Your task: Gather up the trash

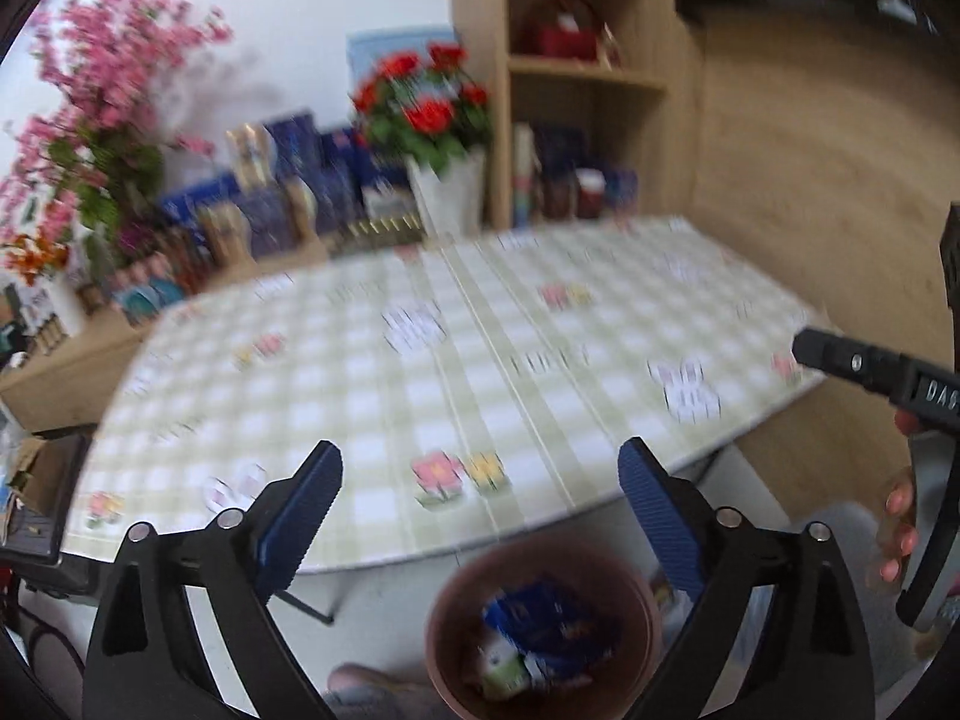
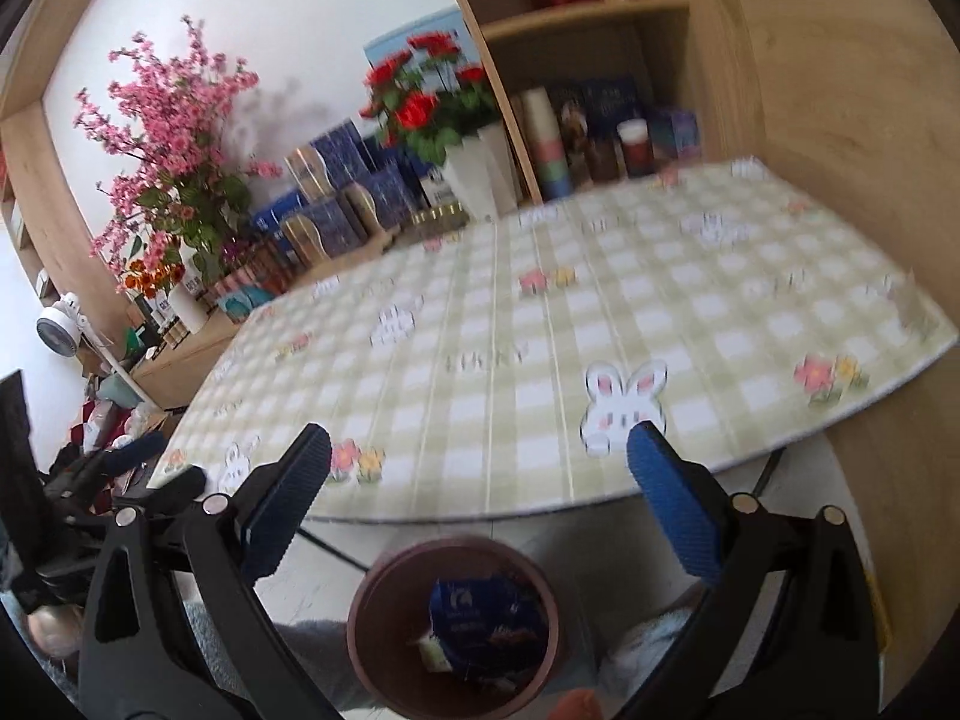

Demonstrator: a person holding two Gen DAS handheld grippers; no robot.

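Note:
A round brown bin (image 1: 456, 606) stands on the floor below the table's near edge; it also shows in the right wrist view (image 2: 372, 612). Inside lie a blue wrapper (image 1: 552, 621) (image 2: 480, 615) and a small white and green piece (image 1: 501, 669). My left gripper (image 1: 480, 480) is open and empty, above the bin. My right gripper (image 2: 480, 453) is open and empty, also above the bin. The right gripper appears at the right edge of the left wrist view (image 1: 864, 366). The left gripper shows at the left edge of the right wrist view (image 2: 138, 468).
A table with a green checked cloth (image 1: 456, 360) (image 2: 600, 312) fills the middle. Behind it are blue boxes (image 2: 342, 180), a white vase of red flowers (image 1: 447, 192) (image 2: 474, 174), pink blossom branches (image 2: 168, 120) and a wooden shelf unit (image 2: 600, 18). A wooden wall (image 2: 840, 90) is at the right.

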